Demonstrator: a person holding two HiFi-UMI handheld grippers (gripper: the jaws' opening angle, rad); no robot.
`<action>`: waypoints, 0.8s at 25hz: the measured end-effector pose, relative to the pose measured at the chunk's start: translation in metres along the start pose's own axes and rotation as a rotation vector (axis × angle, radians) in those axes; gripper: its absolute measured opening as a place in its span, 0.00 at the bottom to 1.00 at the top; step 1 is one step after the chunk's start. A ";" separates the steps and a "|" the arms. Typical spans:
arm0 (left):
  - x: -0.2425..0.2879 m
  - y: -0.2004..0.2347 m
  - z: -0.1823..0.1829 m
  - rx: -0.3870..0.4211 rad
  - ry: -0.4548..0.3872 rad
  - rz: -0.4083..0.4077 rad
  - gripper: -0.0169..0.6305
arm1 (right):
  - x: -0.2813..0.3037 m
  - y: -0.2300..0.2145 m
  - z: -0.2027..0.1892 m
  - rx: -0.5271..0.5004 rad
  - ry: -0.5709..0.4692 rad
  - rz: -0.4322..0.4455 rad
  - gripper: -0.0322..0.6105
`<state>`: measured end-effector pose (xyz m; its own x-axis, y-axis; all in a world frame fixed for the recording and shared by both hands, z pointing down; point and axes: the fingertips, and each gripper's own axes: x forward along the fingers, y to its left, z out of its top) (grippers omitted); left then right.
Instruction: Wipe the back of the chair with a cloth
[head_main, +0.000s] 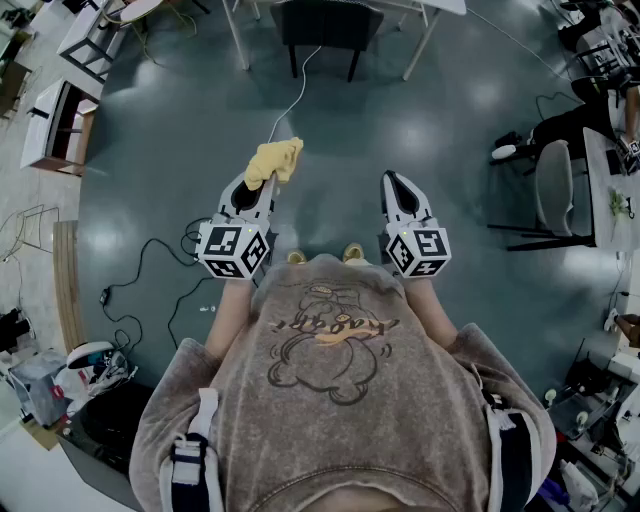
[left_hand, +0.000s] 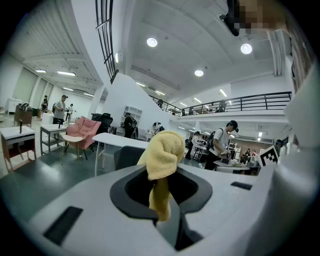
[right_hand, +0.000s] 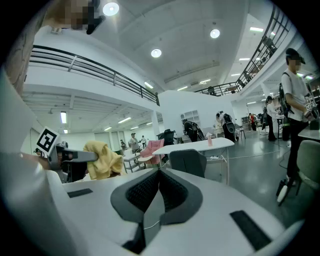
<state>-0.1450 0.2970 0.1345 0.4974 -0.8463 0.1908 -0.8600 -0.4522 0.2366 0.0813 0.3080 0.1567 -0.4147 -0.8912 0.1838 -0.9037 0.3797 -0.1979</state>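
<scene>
Yellow cloth (head_main: 274, 160) (left_hand: 162, 160), one piece, soft napped fabric, bunched into a lump. It is pinched in the left claw (head_main: 262, 182) (left_hand: 161, 176), whose jaws are closed on its lower fold; the bulk stands up past the tips and a tail hangs between them. The right gripper view shows the same cloth (right_hand: 102, 160) at its left.

Right claw (head_main: 391, 178) (right_hand: 159, 172): jaws together, ribbed dark pads meeting, nothing between them. Two claws in all, held side by side and apart in front of the person.

Chair (head_main: 325, 25) (left_hand: 127, 157) (right_hand: 187, 162): one, dark, with a rounded back, far centre, well apart from both claws. It sits at a white bench (head_main: 425, 40) (left_hand: 120, 141) (right_hand: 200, 145) on thin legs.

Floor (head_main: 450, 150): grey-blue, smooth, glossy with light spots. One white cable (head_main: 295, 95) runs from the chair toward the claws; black cable (head_main: 150, 270) loops at near left.

Room: large open hall with a white ceiling, round recessed lights and a railed mezzanine. One pink armchair (left_hand: 82, 131) stands at far left, and several people stand in the distance.
</scene>
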 end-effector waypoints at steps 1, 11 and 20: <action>0.000 0.001 0.001 0.003 0.000 -0.003 0.15 | 0.001 0.001 0.001 -0.002 -0.002 0.000 0.09; -0.004 0.012 0.002 0.031 0.012 -0.071 0.14 | 0.004 0.033 -0.008 -0.002 -0.017 0.035 0.09; 0.010 0.042 0.009 0.010 0.018 -0.096 0.14 | 0.017 0.027 -0.012 0.026 -0.039 -0.037 0.09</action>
<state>-0.1767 0.2669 0.1376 0.5792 -0.7939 0.1851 -0.8095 -0.5334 0.2453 0.0484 0.3066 0.1658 -0.3765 -0.9135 0.1542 -0.9149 0.3405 -0.2167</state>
